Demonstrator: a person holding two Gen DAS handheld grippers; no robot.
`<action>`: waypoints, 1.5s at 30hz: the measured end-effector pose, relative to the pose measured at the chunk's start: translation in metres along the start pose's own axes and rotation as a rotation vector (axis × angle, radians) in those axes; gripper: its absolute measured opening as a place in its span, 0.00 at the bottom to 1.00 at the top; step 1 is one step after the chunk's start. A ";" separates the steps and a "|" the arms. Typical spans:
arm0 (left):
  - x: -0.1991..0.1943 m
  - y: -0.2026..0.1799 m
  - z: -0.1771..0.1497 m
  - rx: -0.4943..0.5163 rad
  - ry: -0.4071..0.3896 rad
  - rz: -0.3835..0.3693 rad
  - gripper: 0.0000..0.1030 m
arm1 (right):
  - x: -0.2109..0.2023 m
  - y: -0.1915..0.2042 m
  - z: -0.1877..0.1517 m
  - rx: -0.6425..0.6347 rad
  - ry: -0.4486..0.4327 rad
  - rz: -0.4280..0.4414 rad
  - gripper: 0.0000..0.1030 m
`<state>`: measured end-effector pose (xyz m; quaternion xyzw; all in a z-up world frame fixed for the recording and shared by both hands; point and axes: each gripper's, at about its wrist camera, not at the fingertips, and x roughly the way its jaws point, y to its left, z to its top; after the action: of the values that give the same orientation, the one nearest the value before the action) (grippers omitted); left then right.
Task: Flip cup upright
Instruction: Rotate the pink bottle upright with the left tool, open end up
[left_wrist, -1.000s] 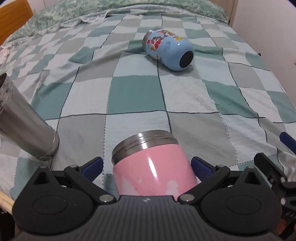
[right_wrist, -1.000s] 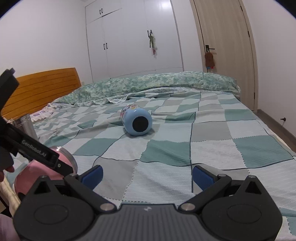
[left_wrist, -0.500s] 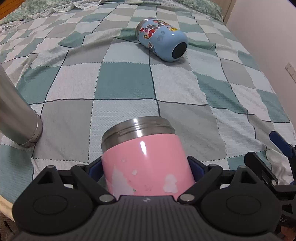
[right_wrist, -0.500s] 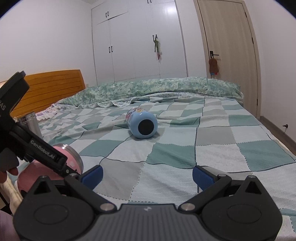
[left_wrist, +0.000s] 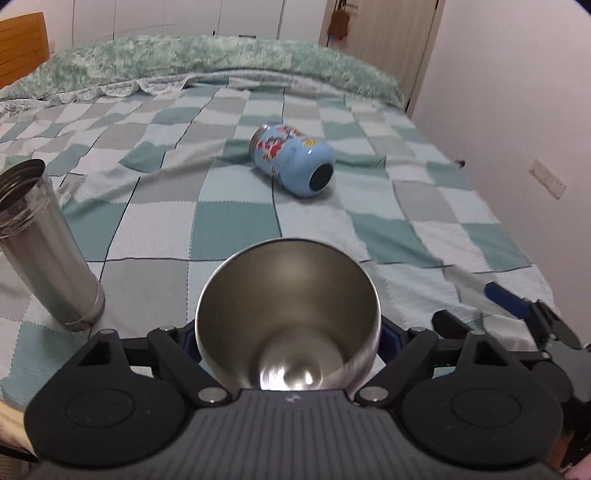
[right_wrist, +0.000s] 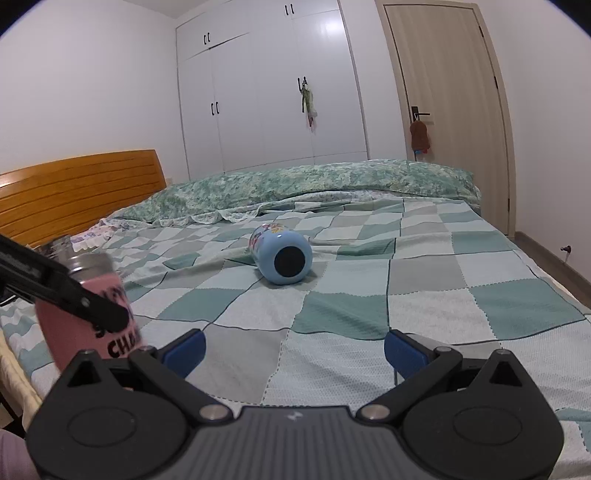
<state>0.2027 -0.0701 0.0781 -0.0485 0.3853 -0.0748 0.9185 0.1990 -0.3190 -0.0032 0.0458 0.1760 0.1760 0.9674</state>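
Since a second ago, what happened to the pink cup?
The left gripper closed on the pink steel-rimmed cup and tipped it up, so its open mouth now faces the left camera. The blue cartoon cup stays lying down, the silver tumbler stays standing, and the right gripper stays open.

Open checked bedspread (right_wrist: 332, 317) lies ahead of the right gripper (right_wrist: 293, 349); the blue cup (right_wrist: 282, 254) lies farther on. A steel tumbler (left_wrist: 44, 247) stands at the left.
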 end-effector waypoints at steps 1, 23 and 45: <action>-0.002 0.000 0.000 -0.001 -0.017 -0.003 0.83 | -0.001 0.000 0.000 0.000 -0.004 0.000 1.00; 0.019 0.040 0.017 0.105 -0.310 0.292 0.83 | 0.004 0.004 0.000 0.020 -0.033 -0.027 1.00; 0.002 0.051 -0.011 0.087 -0.432 0.218 1.00 | 0.010 0.024 0.000 -0.012 -0.063 -0.030 1.00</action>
<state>0.2011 -0.0207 0.0621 0.0182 0.1792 0.0201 0.9834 0.2002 -0.2929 -0.0031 0.0427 0.1449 0.1610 0.9753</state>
